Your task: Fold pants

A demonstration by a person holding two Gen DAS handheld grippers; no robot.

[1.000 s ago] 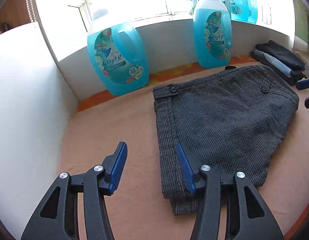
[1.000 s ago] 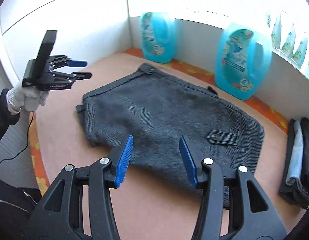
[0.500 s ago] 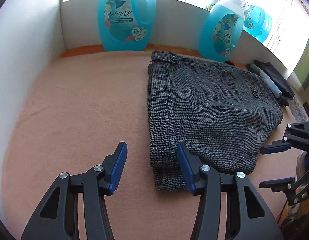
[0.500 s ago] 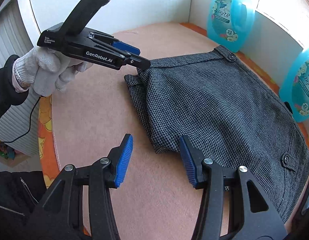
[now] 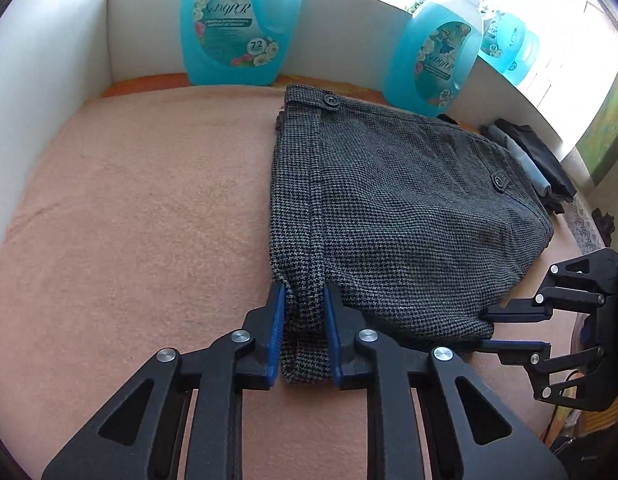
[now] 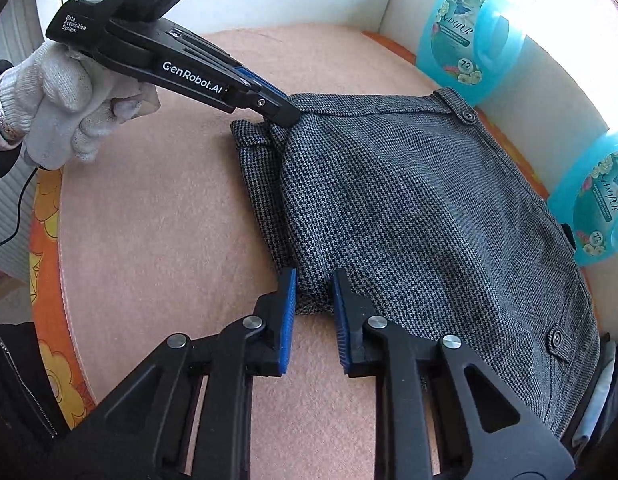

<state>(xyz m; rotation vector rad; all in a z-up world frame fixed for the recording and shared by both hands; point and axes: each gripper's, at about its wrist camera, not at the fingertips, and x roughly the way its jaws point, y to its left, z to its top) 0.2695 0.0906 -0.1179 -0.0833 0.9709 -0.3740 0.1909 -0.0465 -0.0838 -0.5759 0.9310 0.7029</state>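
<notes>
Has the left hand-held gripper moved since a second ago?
Yes. The left hand-held gripper came forward onto the pants corner and closed on it; the bottles look nearer.

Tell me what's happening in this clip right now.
A person is folding grey checked pants on a pink towel-covered table, with a hand-held gripper in each hand. The left hand-held gripper is shut on the near corner at the waistband end. The right hand-held gripper is closed on the near edge further along. Neither has lifted the cloth yet.
</notes>
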